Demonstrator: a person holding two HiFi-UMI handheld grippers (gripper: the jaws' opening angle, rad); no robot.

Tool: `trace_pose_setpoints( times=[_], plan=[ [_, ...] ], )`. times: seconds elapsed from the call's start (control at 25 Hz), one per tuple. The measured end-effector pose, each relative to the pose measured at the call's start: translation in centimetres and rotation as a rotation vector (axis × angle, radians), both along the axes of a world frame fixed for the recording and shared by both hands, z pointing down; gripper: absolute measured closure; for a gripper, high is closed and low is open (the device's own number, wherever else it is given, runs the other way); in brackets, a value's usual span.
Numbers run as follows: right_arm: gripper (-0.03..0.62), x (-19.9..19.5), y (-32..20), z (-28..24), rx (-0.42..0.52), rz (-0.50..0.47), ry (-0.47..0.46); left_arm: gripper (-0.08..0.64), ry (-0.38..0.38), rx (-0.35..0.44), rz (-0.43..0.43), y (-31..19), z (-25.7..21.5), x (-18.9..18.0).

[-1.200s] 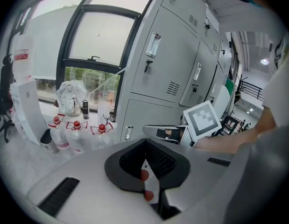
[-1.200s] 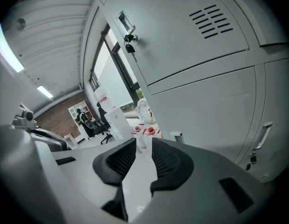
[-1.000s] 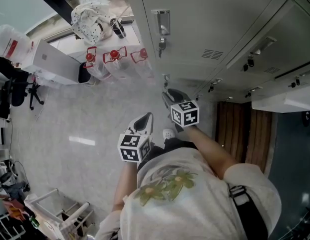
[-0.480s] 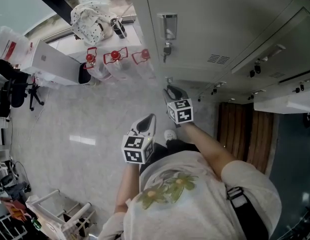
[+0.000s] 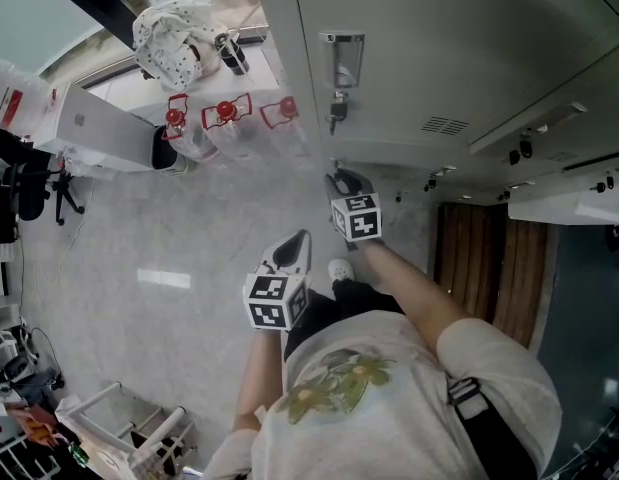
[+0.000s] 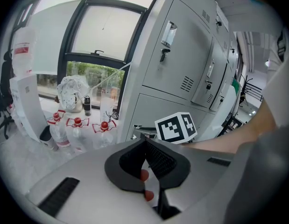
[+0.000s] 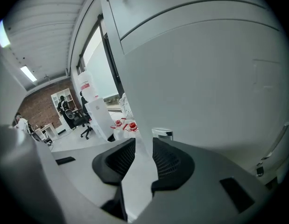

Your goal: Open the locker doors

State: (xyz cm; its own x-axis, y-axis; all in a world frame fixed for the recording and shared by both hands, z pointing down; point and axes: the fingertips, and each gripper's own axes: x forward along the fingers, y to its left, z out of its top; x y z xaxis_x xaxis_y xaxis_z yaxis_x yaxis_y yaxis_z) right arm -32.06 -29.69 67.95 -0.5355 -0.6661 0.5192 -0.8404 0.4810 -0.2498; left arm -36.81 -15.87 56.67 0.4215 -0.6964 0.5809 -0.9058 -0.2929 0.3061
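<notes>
The grey lockers [image 5: 419, 28] stood with every door shut, so what they held was hidden. The nearest upper door [image 6: 181, 55] carried a handle plate [image 5: 344, 56] with a key [image 5: 336, 111] hanging under it. Three clear bottles [image 5: 226, 118] with red caps stood on the floor [image 5: 189, 238] just beside the bank's left end; their fill could not be read.

The right gripper [image 5: 341, 180] hung low at the bank's corner edge with its jaws spread. The edge ran into the gap between them, beside a chrome latch [image 7: 162, 134], but whether the pads touched it could not be told. The left gripper [image 5: 292, 243] hung over open floor, its jaws pressed together at the tips on nothing.

A white box [image 5: 99, 128] and a spotted bag [image 5: 174, 33] sat near the bottles. A wire basket [image 5: 109, 408] stood well apart.
</notes>
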Motion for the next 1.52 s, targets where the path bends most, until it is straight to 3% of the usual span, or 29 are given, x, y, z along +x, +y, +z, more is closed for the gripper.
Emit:
trace_pose_setpoints(
  times=[0.64, 1.52],
  plan=[
    [0.449, -0.4, -2.6, 3.4, -0.057, 0.060, 0.036, 0.529, 0.037, -0.058, -0.010, -0.6, 2.0, -0.1],
    [0.440, -1.0, -2.9, 4.7, -0.106, 0.050, 0.029, 0.529, 0.040, -0.104, -0.032, 0.2, 3.5, -1.1]
  ],
)
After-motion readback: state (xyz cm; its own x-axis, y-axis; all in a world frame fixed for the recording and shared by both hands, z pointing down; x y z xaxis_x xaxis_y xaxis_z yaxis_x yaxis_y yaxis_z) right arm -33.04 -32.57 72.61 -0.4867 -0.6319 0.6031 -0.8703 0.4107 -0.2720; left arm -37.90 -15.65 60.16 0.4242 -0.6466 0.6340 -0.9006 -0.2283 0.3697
